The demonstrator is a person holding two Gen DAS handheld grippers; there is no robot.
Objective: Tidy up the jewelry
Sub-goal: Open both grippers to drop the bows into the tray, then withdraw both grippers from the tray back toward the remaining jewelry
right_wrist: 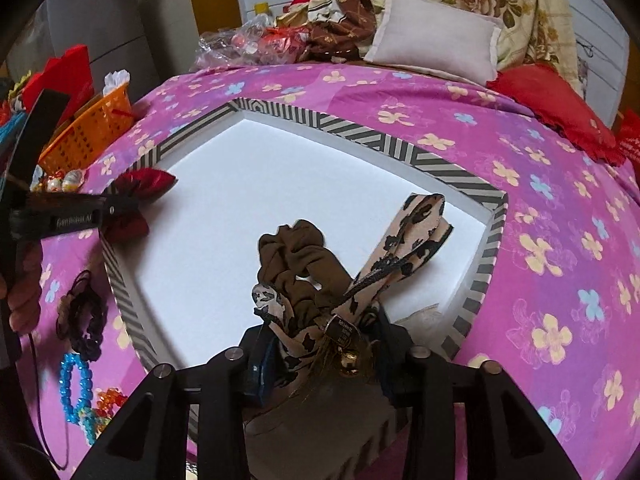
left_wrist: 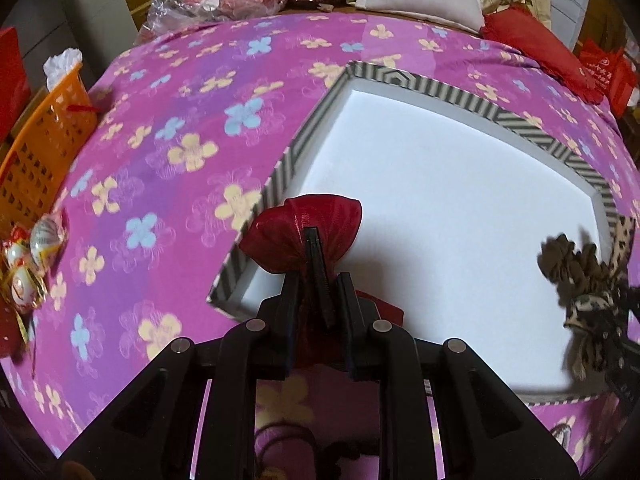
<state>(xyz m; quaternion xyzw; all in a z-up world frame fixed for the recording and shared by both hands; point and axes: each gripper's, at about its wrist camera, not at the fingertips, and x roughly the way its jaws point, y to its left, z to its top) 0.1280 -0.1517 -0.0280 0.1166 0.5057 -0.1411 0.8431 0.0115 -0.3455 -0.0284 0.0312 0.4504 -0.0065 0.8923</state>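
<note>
A shallow white tray with a grey-striped rim [left_wrist: 288, 156] [right_wrist: 460, 172] lies on a pink flowered bedspread. My left gripper [left_wrist: 316, 280] is shut on a red organza pouch [left_wrist: 308, 236] and holds it over the tray's near-left rim; the pouch also shows in the right wrist view [right_wrist: 148, 184]. My right gripper [right_wrist: 320, 332] is shut on a brown scrunchie with a leopard-print ribbon [right_wrist: 304, 264] over the tray's near edge; the scrunchie also shows in the left wrist view [left_wrist: 580, 276].
An orange basket [left_wrist: 44, 140] [right_wrist: 92, 132] and small wrapped ornaments [left_wrist: 28, 256] sit left of the tray. A black hair tie [right_wrist: 84, 320], blue bead bracelet [right_wrist: 74, 384] and orange beads [right_wrist: 110, 398] lie on the bedspread. Pillows [right_wrist: 436, 36] lie behind.
</note>
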